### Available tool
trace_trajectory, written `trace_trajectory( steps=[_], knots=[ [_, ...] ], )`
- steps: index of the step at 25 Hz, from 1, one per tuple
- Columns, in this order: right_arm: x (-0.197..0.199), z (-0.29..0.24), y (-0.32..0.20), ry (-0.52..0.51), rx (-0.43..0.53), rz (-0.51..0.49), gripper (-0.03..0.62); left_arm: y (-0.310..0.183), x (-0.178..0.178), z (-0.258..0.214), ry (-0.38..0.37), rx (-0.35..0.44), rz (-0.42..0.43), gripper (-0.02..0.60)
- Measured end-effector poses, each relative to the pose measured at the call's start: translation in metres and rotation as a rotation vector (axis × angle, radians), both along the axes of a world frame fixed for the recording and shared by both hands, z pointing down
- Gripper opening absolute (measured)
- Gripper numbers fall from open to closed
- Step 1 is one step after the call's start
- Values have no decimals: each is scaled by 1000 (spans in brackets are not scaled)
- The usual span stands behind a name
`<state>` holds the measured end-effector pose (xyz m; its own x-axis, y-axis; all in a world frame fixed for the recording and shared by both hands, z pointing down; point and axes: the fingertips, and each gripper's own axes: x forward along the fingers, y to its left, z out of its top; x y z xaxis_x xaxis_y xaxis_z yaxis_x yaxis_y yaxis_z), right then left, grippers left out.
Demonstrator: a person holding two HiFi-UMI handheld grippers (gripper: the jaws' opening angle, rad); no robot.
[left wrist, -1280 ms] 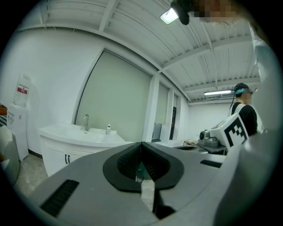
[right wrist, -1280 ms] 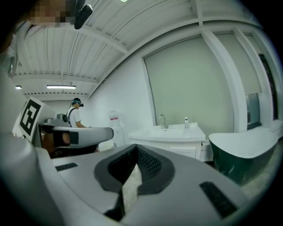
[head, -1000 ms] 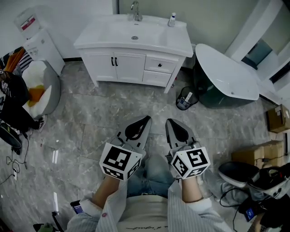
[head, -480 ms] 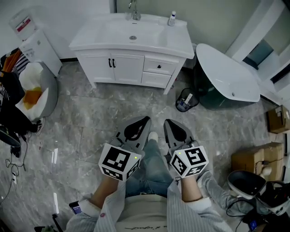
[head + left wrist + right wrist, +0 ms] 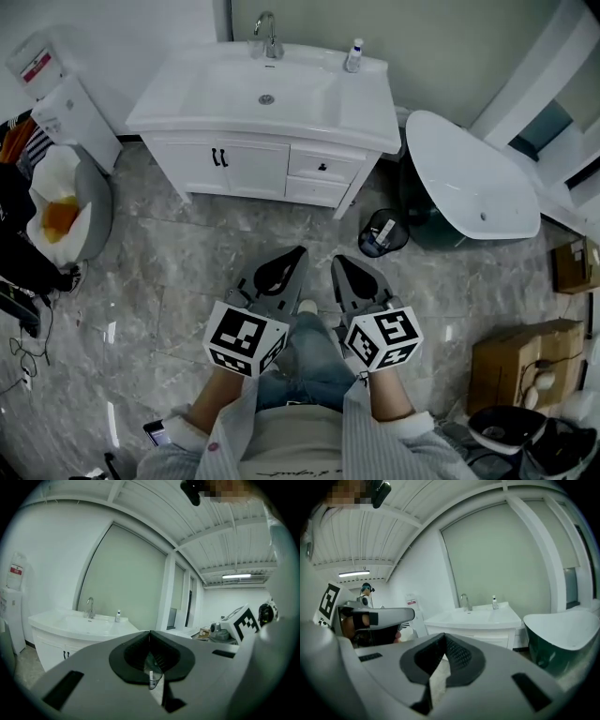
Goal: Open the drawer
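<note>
1. The grey tiled floor [image 5: 187,262] lies open from the person's feet towards 12 o'clock, with a broad bare stretch running on to 10 o'clock.
2. The white vanity cabinet [image 5: 253,169] stands against the wall at 12 o'clock. The edge of its basin top overhangs the fronts.
3. The bathtub [image 5: 469,183] sits at 2 o'clock. Its rim comes near the cabinet's right corner and narrows the room there. A white frame hides its far end.
4. A cardboard box [image 5: 516,361] rests at 4 o'clock. A heap of things [image 5: 37,216] at 9 o'clock is cut off by the edge and hard to make out.
5. The left tool [image 5: 300,250] and the right tool [image 5: 336,259] are held side by side above the person's legs, pointing to 12 o'clock. Each has its jaws pressed together on nothing.
6. The upper drawer [image 5: 322,166] and the lower drawer [image 5: 314,191] sit at the cabinet's right end. Both are flush shut and well apart from the tools. The lower one's handle is too small to make out.
7. A small bin [image 5: 380,232] stands at 1 o'clock, between cabinet and tub.
</note>
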<state>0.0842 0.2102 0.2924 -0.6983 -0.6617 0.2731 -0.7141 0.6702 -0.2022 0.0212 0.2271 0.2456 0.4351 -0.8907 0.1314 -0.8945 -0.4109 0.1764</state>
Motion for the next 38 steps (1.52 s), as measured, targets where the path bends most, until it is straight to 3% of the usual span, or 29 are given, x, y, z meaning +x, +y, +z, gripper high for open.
trace_trajectory(
  steps=[14,26,38],
  knots=[
    [18,-10,-136,3,-6,-58,9,-135,17,-14,-7,16,-55,17],
    [24,9,-175,18,-39,-90,9,-175,19,8,-5,-29,-103,17],
    [-7,23,-232,32,-79,-33,9,-239,-7,23,-2,-63,-27,17]
  ],
)
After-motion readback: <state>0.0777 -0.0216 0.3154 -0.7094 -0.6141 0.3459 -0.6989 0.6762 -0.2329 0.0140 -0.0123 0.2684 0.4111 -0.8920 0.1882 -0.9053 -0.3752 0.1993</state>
